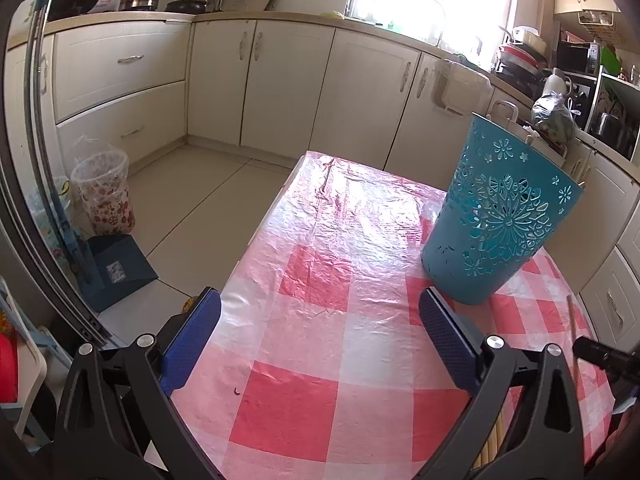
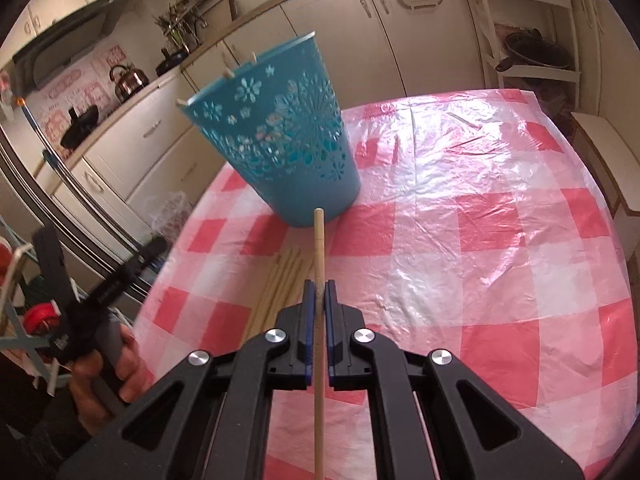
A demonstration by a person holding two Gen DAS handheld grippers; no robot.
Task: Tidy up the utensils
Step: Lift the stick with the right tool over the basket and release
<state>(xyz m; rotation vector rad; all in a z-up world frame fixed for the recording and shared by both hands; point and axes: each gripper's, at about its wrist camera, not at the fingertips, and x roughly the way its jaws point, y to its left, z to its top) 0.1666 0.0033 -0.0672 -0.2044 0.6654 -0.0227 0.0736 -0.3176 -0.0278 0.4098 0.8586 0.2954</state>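
Observation:
A teal openwork basket (image 2: 280, 140) stands on the red-and-white checked tablecloth (image 2: 460, 240), with a few wooden stick ends poking over its rim. My right gripper (image 2: 319, 294) is shut on a wooden chopstick (image 2: 319, 240), which points toward the basket's foot, lifted off the cloth. Several more chopsticks (image 2: 280, 280) lie in a bundle on the cloth just left of it. In the left wrist view the basket (image 1: 496, 216) stands ahead to the right, and my left gripper (image 1: 320, 320) is open over the cloth, with nothing between its fingers.
A hand (image 2: 108, 364) holds the left gripper's handle at the table's left edge. Cream cabinets (image 1: 280, 80) line the kitchen walls. A plastic bin (image 1: 104, 192) and a blue dustpan (image 1: 116, 268) stand on the floor left of the table. A white shelf rack (image 2: 532, 40) stands behind.

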